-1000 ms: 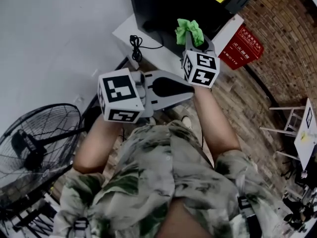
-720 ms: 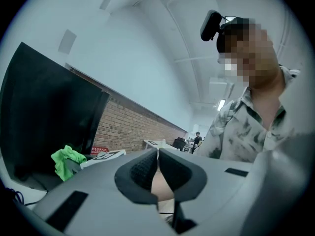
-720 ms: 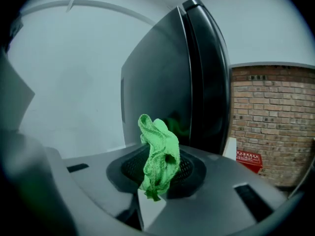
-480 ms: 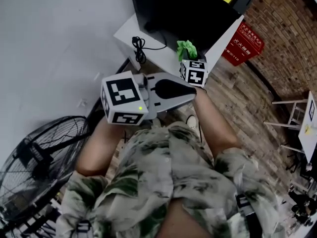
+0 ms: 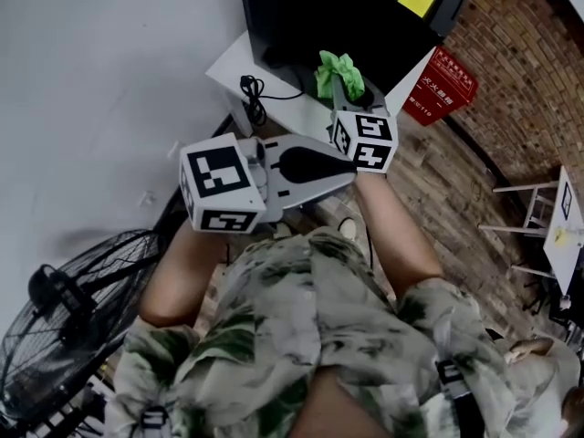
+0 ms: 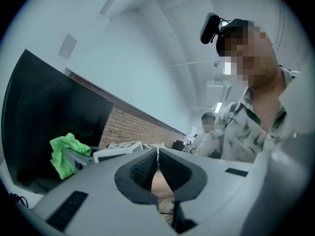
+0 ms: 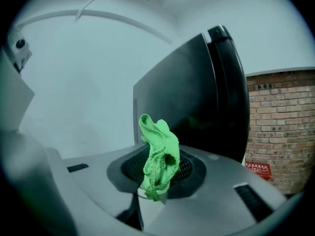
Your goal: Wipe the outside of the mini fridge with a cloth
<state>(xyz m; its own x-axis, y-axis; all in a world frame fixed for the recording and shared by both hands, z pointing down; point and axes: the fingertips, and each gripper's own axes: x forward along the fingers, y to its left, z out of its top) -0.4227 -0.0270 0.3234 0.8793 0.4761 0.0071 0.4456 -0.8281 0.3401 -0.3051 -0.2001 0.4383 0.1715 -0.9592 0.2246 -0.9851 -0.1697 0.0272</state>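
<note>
Cool, even, diffuse light with a bluish cast fills every view, and shadows are faint. In the head view the pale surface at the left is bright, while the black mini fridge swallows detail. Both gripper views bend strongly and fall to black at the corners. The green cloth is crisp, and a far ceiling lamp glares softly.

**Around you: a fan, a cable, a red sign**

At your lower left a black floor fan with a wire cage stands by the white wall. Ahead of you a black cable lies bundled at the edge of a white stand. To your right a red sign with white print sits low beside the brick wall, above the wood-plank floor. Further right stands a white frame. The left gripper view shows another person far off by your shoulder.
</note>
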